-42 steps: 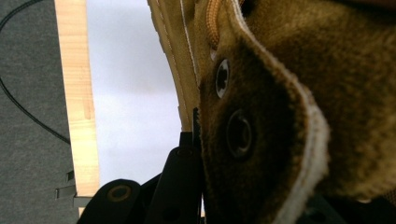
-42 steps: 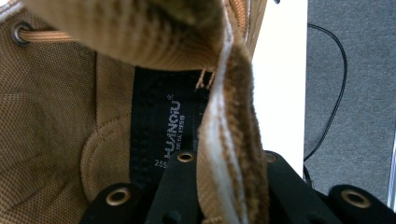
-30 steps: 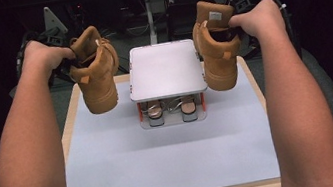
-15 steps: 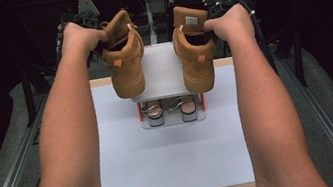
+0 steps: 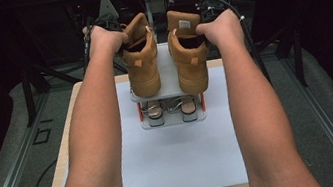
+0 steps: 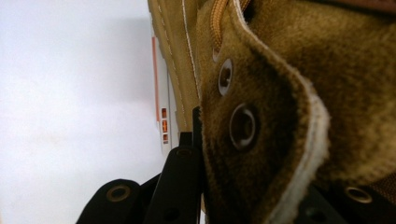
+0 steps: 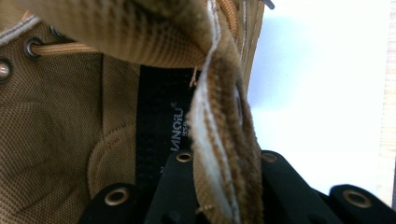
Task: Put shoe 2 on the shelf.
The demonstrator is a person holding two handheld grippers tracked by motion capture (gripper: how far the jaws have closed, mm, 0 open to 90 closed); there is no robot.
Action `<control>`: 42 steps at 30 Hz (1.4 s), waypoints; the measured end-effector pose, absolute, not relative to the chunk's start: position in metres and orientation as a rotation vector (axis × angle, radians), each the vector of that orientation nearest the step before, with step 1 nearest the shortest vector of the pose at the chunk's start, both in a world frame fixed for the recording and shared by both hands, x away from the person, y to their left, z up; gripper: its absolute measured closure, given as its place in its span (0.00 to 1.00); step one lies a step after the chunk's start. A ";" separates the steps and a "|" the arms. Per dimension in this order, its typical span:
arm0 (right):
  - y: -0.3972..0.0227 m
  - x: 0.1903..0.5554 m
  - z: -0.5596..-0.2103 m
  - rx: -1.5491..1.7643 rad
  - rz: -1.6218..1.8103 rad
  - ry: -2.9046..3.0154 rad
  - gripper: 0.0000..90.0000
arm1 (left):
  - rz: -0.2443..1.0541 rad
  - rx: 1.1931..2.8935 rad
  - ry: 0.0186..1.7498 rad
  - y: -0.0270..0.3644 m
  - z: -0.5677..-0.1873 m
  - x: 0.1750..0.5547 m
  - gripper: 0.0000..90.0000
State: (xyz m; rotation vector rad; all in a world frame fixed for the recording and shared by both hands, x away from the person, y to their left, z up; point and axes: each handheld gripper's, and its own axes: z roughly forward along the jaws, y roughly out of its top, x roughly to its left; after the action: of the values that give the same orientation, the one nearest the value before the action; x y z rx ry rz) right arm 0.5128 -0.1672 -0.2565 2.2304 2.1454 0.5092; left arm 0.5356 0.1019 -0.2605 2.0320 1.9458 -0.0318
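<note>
Two tan suede boots stand side by side, heels toward me, over the white top shelf [image 5: 169,84] of a small two-level shoe rack. My left gripper [image 5: 115,29] is shut on the collar of the left boot [image 5: 142,64]. My right gripper [image 5: 204,16] is shut on the collar of the right boot [image 5: 189,59]. In the left gripper view the eyelet flap [image 6: 261,116] is pinched at my left gripper [image 6: 210,140]. In the right gripper view the collar edge [image 7: 219,140] runs between the black jaws of my right gripper [image 7: 225,161]. Whether the soles touch the shelf I cannot tell.
A pair of sandals [image 5: 172,109] lies on the rack's lower level. The rack stands at the far end of a white mat [image 5: 180,162] on a wooden table [image 5: 65,155]. Dark metal frames and rails [image 5: 10,174] flank the table. Both forearms reach over the mat.
Both hands have swung inward from the table's sides, bringing the boots together over the rack's top shelf. The grips on the boots have not changed.
</note>
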 end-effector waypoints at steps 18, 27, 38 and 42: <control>-0.154 0.523 -0.271 2.254 0.534 2.135 0.94 | -0.052 2.031 1.931 0.088 -0.281 0.543 0.94; -0.150 0.525 -0.280 2.239 0.496 2.155 0.93 | -0.020 2.009 1.950 0.085 -0.286 0.540 0.94; -0.149 0.524 -0.279 2.191 0.479 2.194 0.89 | -0.011 2.039 1.930 0.084 -0.286 0.540 0.89; -0.148 0.524 -0.279 2.172 0.482 2.200 0.87 | 0.002 2.049 1.917 0.084 -0.286 0.539 0.87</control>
State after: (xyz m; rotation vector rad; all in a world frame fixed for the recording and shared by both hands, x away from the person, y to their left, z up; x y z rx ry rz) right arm 0.5241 -0.1478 -0.2789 2.1717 2.1997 0.4824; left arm 0.5394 0.0836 -0.2859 2.0485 1.9167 0.0021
